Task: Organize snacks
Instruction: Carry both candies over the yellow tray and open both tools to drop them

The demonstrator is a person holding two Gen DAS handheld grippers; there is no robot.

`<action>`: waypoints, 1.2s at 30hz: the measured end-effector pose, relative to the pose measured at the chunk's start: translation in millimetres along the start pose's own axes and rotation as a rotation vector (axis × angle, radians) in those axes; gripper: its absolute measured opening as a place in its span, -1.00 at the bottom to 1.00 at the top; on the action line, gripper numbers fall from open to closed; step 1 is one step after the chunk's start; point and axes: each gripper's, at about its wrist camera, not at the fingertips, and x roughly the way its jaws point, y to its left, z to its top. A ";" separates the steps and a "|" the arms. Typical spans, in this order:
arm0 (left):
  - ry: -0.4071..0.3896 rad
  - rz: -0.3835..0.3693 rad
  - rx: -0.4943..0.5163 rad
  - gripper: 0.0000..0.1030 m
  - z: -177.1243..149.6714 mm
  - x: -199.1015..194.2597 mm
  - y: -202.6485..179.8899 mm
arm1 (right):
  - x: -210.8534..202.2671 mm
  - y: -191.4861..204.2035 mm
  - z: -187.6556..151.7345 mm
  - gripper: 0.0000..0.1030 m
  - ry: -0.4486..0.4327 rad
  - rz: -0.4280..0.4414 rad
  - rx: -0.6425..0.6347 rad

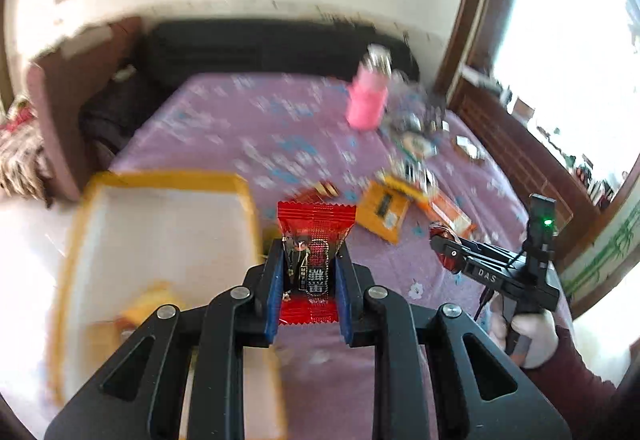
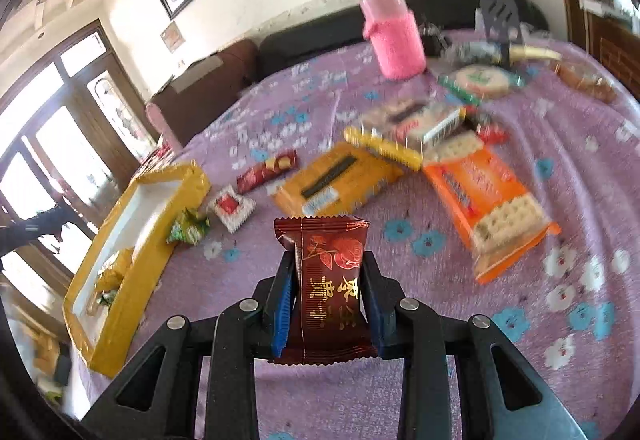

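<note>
Red packet [image 1: 316, 240] pinched in left hand-held gripper [image 1: 310, 264]

Left gripper [image 1: 307, 272] and right gripper [image 2: 327, 296] — both clamped, angled downward.

A bright red snack packet [image 1: 316, 236] stands upright, pinched between the left tongs [image 1: 308, 264]. A dark brown packet [image 2: 326, 280] with gold characters stands upright in the right tongs [image 2: 326, 280]. Orange [image 2: 486, 200] and yellow [image 2: 340, 180] packs lie flat on the counter [image 2: 560, 160], near a yellow-rimmed tray [image 2: 132, 268].

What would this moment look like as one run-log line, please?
left gripper: shut on red snack packet | right gripper: shut on brown snack packet | yellow tray: beside
</note>
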 end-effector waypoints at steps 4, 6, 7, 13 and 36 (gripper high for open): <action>-0.111 0.055 0.015 -0.61 21.6 -88.0 28.4 | -38.0 35.7 34.1 -0.39 -0.094 0.029 -0.046; -0.151 0.085 0.022 -0.61 36.0 -127.8 45.1 | -70.6 69.2 68.7 -0.39 -0.159 0.067 -0.101; -0.163 0.101 0.025 -0.61 41.7 -141.0 52.0 | -88.2 90.3 90.1 -0.39 -0.193 0.078 -0.142; -0.219 0.264 0.055 -0.61 70.2 -179.3 102.6 | -125.6 187.7 191.9 -0.39 -0.216 0.154 -0.237; 0.272 0.193 -0.268 -0.59 -35.7 135.5 191.6 | 162.6 266.2 18.0 -0.39 0.343 0.129 -0.372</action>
